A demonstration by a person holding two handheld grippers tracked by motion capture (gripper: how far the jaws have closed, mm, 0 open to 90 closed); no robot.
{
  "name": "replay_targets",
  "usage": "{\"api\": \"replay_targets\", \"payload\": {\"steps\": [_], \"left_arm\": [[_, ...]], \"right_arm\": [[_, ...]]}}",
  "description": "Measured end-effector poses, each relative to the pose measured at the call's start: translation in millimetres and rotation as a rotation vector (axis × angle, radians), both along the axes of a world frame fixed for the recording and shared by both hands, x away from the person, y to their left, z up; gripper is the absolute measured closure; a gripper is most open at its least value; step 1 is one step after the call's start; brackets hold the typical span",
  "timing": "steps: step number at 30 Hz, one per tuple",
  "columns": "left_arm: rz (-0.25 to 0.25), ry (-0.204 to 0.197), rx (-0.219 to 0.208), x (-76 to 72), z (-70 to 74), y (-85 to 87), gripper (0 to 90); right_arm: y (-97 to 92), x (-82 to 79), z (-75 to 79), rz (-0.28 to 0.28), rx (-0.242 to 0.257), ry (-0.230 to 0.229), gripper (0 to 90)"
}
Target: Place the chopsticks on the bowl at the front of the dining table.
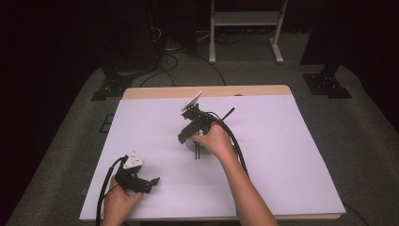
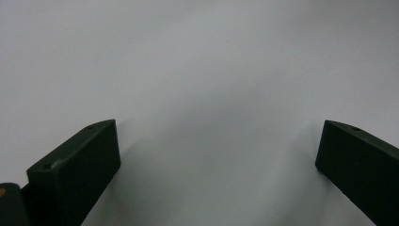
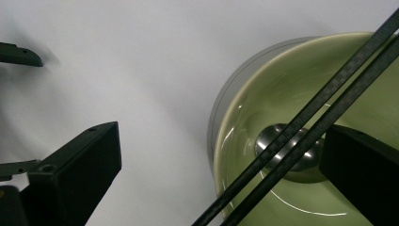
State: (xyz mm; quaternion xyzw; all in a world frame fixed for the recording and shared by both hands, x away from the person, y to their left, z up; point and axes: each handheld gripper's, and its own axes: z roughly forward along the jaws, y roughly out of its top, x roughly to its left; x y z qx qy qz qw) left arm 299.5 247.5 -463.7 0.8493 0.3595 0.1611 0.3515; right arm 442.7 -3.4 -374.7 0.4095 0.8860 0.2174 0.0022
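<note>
A white sheet [image 1: 282, 155] covers nearly the whole table [image 1: 207, 91], whose bare wooden edge shows as a strip along the far side. Grey carpet [image 1: 357, 122] surrounds the table. Beyond it stands a white metal frame [image 1: 244, 19] on two feet, with dark cables [image 1: 164, 66] trailing over the floor to its left. Black stand bases [image 1: 327, 84] sit on the carpet at the far corners.

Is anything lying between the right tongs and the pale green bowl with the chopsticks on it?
Nothing visible does. The right tongs hang open directly over the glossy pale green bowl, one jaw above its inside. A pair of black chopsticks lies across the bowl beside that jaw.
</note>
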Motion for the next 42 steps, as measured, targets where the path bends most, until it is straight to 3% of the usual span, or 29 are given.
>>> {"api": "replay_targets", "payload": {"steps": [14, 23, 28, 33, 42], "left_arm": [[0.003, -0.001, -0.005, -0.1, -0.2, -0.3, 0.0], [0.001, -0.002, 0.0, 0.0, -0.1, -0.1, 0.0], [0.0, -0.001, 0.0, 0.0, -0.1, -0.1, 0.0], [0.001, -0.002, -0.001, 0.0, -0.2, -0.2, 0.0], [0.002, -0.002, -0.003, 0.0, -0.2, -0.3, 0.0]], "right_arm": [[-2.9, -1.6, 2.6, -0.001, -0.002, 0.0, 0.0], [-15.1, -20.3, 9.9, 0.005, 0.016, -0.032, 0.0], [-28.2, -38.4, 18.4, 0.01, 0.022, -0.061, 0.0], [-48.5, -53.4, 23.8, -0.021, 0.01, -0.079, 0.0], [-78.2, -59.4, 5.7, -0.08, -0.015, -0.059, 0.0]]}}
